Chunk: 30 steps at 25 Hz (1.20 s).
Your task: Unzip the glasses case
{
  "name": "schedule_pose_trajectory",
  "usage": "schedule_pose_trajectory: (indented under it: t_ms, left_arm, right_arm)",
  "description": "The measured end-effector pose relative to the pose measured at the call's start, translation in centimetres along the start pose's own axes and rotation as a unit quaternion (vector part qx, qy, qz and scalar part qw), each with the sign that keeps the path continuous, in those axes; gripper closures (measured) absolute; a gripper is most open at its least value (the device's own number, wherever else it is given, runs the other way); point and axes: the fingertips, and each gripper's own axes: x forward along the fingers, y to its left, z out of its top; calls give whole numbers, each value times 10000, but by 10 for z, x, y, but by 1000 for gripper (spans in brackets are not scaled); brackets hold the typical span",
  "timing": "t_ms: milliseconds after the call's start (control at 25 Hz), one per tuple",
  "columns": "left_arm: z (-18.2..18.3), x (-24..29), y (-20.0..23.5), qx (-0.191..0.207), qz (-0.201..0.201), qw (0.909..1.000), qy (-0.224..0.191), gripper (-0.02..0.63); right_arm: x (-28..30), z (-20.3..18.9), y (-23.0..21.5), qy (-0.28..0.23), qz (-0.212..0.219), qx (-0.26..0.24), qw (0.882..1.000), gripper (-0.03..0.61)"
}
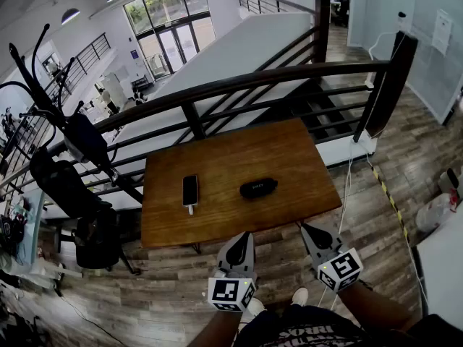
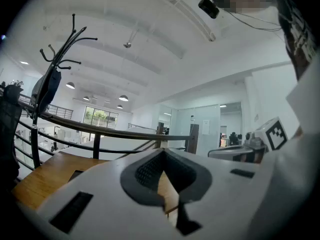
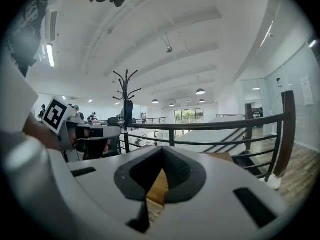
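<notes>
Glasses case [image 1: 258, 188], dark and oval, lies flat near the middle of the table [image 1: 289, 147], and neither gripper touches it.

The left gripper [image 1: 244, 237] has its jaws drawn together at the tips with nothing between them; its own view shows only a sliver of wood through the notch behind the tips. The right gripper [image 1: 307, 229] is the same, its jaws closed on nothing. Both are held side by side at the table's near edge, tips pointing toward the tabletop, well short of the case. Each carries its marker cube [image 1: 231, 293] at the rear, over the plank floor [image 1: 166, 288].

On the table, the case sits ahead of the gap between the two grippers. To its left, apart from it, a phone [image 1: 189, 191] lies face up with a white plug at its near end.

Beyond the table's far edge runs a dark railing [image 1: 217, 89]. Off to the left stands a coat rack [image 1: 43, 96] hung with dark items.
</notes>
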Motion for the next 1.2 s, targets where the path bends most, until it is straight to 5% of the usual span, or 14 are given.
schedule_pose_trajectory:
  t_ms: [760,1200]
  left_arm:
    - [-20,4,56,-39,-393,9990,196,609]
    - [-68,94,101,-65,-495,9949,881,609]
  right_arm:
    - [40,-27,20,304,-333,201,9988,580]
    - [111,-70,-40,825,-436,451,9946,580]
